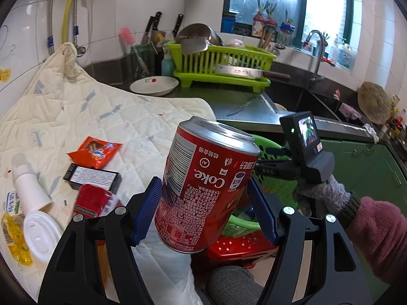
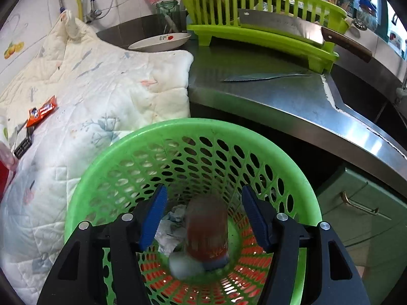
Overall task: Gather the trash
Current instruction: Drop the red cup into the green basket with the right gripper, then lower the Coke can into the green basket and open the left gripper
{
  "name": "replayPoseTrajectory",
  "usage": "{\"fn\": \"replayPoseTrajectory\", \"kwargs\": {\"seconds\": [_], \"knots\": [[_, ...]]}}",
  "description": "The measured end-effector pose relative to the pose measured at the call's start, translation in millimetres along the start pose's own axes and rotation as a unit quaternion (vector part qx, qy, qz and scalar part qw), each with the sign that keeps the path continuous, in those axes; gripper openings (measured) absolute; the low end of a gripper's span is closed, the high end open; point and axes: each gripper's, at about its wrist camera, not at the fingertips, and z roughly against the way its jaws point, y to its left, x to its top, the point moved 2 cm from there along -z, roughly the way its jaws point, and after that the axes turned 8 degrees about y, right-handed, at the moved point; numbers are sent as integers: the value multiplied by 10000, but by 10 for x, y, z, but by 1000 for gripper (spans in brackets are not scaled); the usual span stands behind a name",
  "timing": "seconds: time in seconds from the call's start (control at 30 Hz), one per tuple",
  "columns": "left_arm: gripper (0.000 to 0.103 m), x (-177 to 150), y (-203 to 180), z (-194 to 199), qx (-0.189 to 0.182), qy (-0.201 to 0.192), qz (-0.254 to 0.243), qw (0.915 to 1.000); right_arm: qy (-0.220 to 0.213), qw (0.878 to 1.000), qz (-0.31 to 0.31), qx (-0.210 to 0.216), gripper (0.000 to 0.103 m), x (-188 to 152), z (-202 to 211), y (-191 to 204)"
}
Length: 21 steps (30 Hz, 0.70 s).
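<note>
My left gripper [image 1: 203,203] is shut on a red Coke can [image 1: 203,190], tilted, held above the quilted cloth's edge beside the green basket [image 1: 269,185]. My right gripper [image 2: 203,218] is open over the green mesh basket [image 2: 106,157]; a blurred reddish container [image 2: 206,231] is in mid-air below the jaws inside the basket, with crumpled white paper [image 2: 170,228] at the bottom. Trash lies on the cloth in the left view: an orange wrapper [image 1: 98,152], a black box [image 1: 92,178], a red packet [image 1: 94,200], a white cup [image 1: 28,180], a white lid [image 1: 42,236].
A quilted cream cloth [image 1: 89,106] covers the counter's left. A steel counter [image 2: 267,89] holds a knife [image 2: 262,76], a lime dish rack [image 2: 254,12] with a cleaver [image 2: 292,29], and a white plate [image 2: 160,42]. Sink and tap [image 1: 318,50] at right. Green cabinets [image 2: 356,203] below.
</note>
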Motion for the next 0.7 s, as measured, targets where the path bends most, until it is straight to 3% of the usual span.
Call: {"fn": "replayPoseTrajectory", "kwargs": {"seconds": [0.33, 0.7], "knots": [[68, 87, -211, -258, -254, 198, -138, 9994, -446, 9990, 68, 15, 66, -170, 577, -74], [68, 299, -514, -913, -777, 604, -42, 9951, -731, 9972, -158, -84, 71, -519, 1021, -320]]}}
